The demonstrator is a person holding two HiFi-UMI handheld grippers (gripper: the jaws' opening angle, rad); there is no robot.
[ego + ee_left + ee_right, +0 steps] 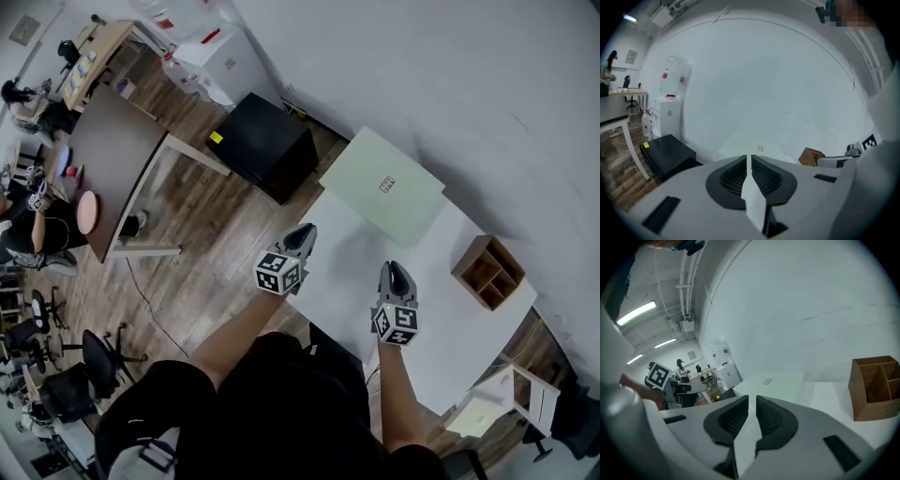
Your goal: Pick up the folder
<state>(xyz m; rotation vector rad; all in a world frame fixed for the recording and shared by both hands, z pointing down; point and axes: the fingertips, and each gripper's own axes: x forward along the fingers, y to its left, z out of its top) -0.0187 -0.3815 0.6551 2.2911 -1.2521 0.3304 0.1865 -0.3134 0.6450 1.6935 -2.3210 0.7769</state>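
Spanning the left of the head view: wooden floor [202, 244], plank pattern, with a black cable trailing across it.

White table [450, 323]: rectangular, set against a pale wall, directly in front of the person.

Brown table [112, 150]: on white legs, well apart to the left across the floor.

Black cabinet [262, 142]: low and boxy, on the floor just beyond the white table's far left corner, a small yellow tag on its top.

Folder [382, 184]: pale green, flat and closed, lying on the far left corner of the white table with part of it over the edge. A small label sits near its middle. It is ahead of both grippers and touched by neither.

Wooden organiser [488, 272]: open-topped with several compartments, upright on the right side of the white table, apart from the folder.

Left gripper [302, 234]: held over the near left edge of the white table, pointing towards the folder. Jaws pressed together with only a thin slit between the pads, nothing in them.

Right gripper [395, 272]: over the white tabletop, beside the left gripper and nearer the wooden organiser. Jaws likewise closed tight and empty.
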